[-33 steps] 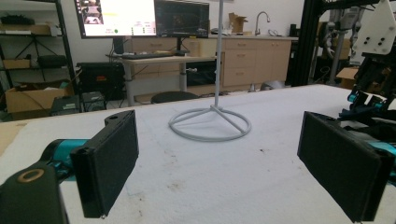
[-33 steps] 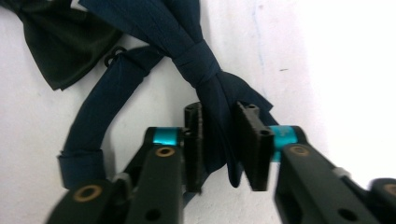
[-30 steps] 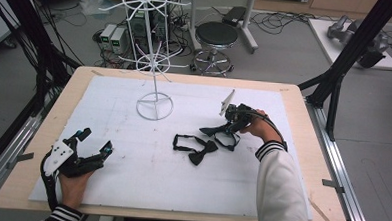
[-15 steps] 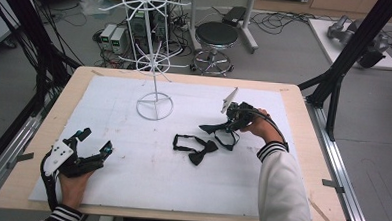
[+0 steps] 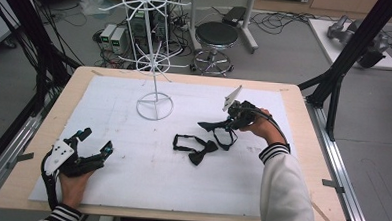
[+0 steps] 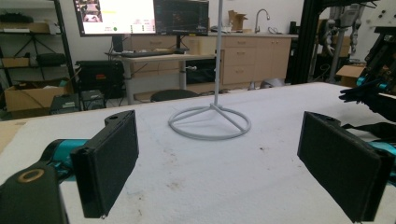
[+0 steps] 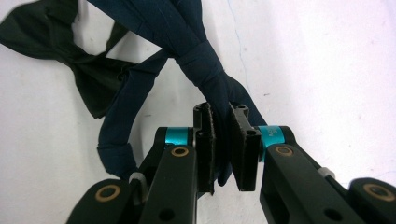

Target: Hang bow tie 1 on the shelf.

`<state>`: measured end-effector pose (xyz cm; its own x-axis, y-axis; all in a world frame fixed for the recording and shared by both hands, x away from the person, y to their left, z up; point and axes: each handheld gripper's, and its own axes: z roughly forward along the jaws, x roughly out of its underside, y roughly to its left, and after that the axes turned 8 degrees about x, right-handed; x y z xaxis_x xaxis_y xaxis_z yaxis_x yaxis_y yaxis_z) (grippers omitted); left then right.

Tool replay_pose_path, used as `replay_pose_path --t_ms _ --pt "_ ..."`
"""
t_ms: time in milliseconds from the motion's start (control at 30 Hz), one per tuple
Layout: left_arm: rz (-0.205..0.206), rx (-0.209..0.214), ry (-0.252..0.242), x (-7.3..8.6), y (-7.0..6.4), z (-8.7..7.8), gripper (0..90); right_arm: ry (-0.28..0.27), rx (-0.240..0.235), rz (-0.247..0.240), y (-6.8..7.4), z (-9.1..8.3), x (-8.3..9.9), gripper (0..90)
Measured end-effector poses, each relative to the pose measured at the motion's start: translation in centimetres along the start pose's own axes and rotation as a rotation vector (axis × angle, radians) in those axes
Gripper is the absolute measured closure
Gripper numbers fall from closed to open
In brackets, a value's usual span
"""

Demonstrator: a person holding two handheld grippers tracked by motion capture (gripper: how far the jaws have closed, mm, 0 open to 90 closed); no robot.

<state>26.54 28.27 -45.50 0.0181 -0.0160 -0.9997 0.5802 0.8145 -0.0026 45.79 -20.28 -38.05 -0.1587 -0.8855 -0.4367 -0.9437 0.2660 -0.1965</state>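
1. My right hand-held gripper (image 5: 232, 123) is at the right side of the desk (image 5: 292, 159), over the white sheet (image 5: 147, 158) that covers most of the top.
2. In the right gripper view, the right hand-held gripper (image 7: 222, 144) has its two jaws closed almost fully on one wing of a navy bow tie (image 7: 196, 51) — only the thickness of the cloth stays between the pads.
3. The navy bow tie (image 5: 219, 129) appears in the high view partly lifted: the wing is in the jaws, and its strap makes a loop that hangs down to the sheet, just near of the gripper.
4. A second bow tie, the black one (image 5: 195, 148), lies flat on the sheet, to the left of the navy one and a little nearer to me. In the right gripper view the black bow tie (image 7: 60, 51) is at the upper left, and the navy strap passes close beside it; I cannot tell if they touch.
5. My left hand-held gripper (image 5: 85, 145) rests at the near left corner of the sheet, well apart from both ties.
6. In the left gripper view, the left hand-held gripper (image 6: 224, 163) has its jaws spread wide with nothing between them — only bare sheet.
7. A white wire stand (image 5: 154, 96) is at the far middle of the sheet; its ring base (image 6: 210, 122) lies straight ahead of the left jaws.
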Motion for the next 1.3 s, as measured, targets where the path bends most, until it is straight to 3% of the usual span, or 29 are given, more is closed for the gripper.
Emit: replay_pose_path --t_ms 133,400,667,700,1000,1033,1300 --pt "-0.017 0.007 0.014 -0.1 0.2 0.1 13.0 -0.027 0.004 0.0 0.1 -0.7 -0.1 82.0" --pt "0.004 0.034 0.026 -0.8 0.3 0.4 13.0 -0.072 0.005 0.014 0.3 -1.7 -0.3 81.9" --pt "0.018 0.126 0.076 -3.1 0.4 1.5 13.0 -0.128 0.011 0.011 0.8 -2.8 -0.5 81.9" --pt "0.018 0.141 0.083 -3.6 0.5 1.7 13.0 -0.136 0.009 0.029 1.0 -3.1 -0.7 81.9" --pt "0.021 0.22 0.1 -5.7 0.4 2.7 13.1 -0.174 -0.003 0.065 1.8 -4.0 -1.2 81.9" --pt "0.016 0.235 0.103 -5.8 0.4 2.9 13.1 -0.2 -0.008 0.067 2.0 -4.4 -1.4 81.9" --pt "0.016 0.295 0.111 -7.2 0.0 4.0 13.1 -0.254 -0.013 0.07 3.0 -5.6 -1.9 81.9"
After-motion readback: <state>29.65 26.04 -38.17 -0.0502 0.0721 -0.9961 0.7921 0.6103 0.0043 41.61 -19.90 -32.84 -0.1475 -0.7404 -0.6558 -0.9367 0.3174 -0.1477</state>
